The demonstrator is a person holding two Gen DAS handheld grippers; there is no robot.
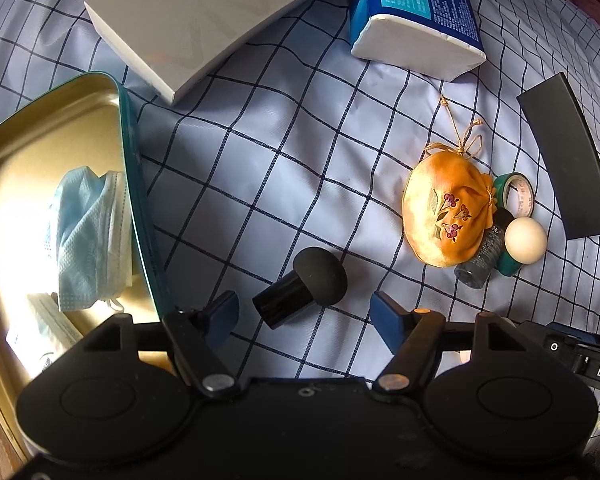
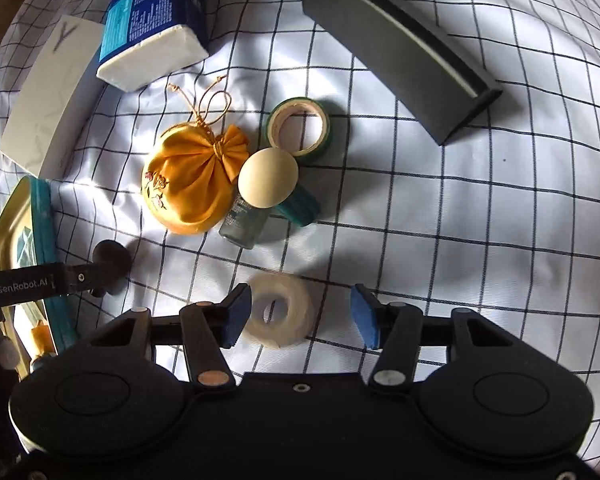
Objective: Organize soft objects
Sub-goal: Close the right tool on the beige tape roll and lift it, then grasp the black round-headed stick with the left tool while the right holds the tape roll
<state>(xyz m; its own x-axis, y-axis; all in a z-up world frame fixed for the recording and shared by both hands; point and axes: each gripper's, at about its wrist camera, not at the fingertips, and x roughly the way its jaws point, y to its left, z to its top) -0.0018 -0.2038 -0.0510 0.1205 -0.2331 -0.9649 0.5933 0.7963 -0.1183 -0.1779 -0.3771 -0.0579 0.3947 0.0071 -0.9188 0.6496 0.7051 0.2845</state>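
Left tool [image 1: 302, 314] spread wide, nothing gripped — black mushroom-shaped sponge [image 1: 300, 284] lies on its side on the checked cloth [image 1: 284, 148] between and just ahead of the blue fingertips [image 1: 386, 314], not touching either. Gold tin [image 1: 80, 92] with a teal rim sits to its left, open; a crumpled blue face mask [image 1: 90, 236] is inside, plus some flat packets lower down, washed out by glare.

Right tool [image 2: 300, 314] also spread, holding nothing. Clear tape roll [image 2: 282, 312] lies flat between its fingers, up against the left pad [image 2: 238, 314], well apart from the right one.

Middle cluster, all close together: yellow drawstring pouch [image 2: 188, 188] with flower embroidery, white egg [image 2: 268, 178] resting on a teal cup or stand [image 2: 300, 206], small grey bottle [image 2: 244, 222] lying on its side between pouch and stand, green tape roll [image 2: 300, 128] just behind the egg.

Far side: blue tissue pack [image 2: 152, 24], white box [image 2: 48, 108] to its left, long dark grey box [image 2: 396, 40] off to the right. Left tool's arm shows at the left edge of the right view, over the sponge.
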